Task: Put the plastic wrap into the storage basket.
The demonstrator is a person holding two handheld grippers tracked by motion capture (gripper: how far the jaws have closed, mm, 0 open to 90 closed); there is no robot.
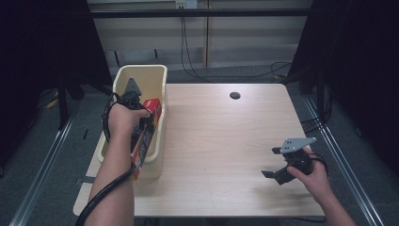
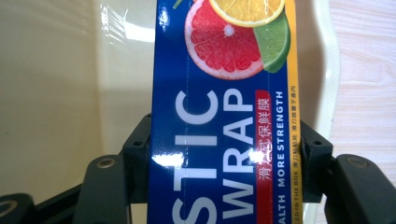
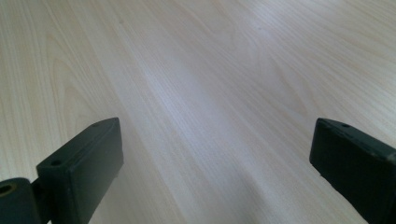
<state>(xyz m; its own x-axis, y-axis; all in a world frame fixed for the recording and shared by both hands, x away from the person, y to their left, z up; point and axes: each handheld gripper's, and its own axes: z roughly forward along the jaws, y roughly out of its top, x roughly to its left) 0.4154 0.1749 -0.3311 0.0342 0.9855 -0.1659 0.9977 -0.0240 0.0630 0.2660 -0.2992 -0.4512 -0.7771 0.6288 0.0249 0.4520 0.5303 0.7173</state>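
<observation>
Mostly hidden: the long blue plastic-wrap box with citrus print (image 2: 224,116) is cut off top and bottom in the left gripper view, and in the high view the forearm covers its lower part. Left gripper (image 1: 141,117) is clamped on that box, pads pressing both long sides, holding it slanted over the cream plastic bin (image 1: 157,75) at the left table edge, near end sticking out over the bin's rim. Right gripper (image 1: 273,162), jaws wide apart with nothing between, hovers over bare light wood table (image 3: 196,70) near the front right corner. Small dark round hole (image 1: 235,95) sits far back, well apart.
</observation>
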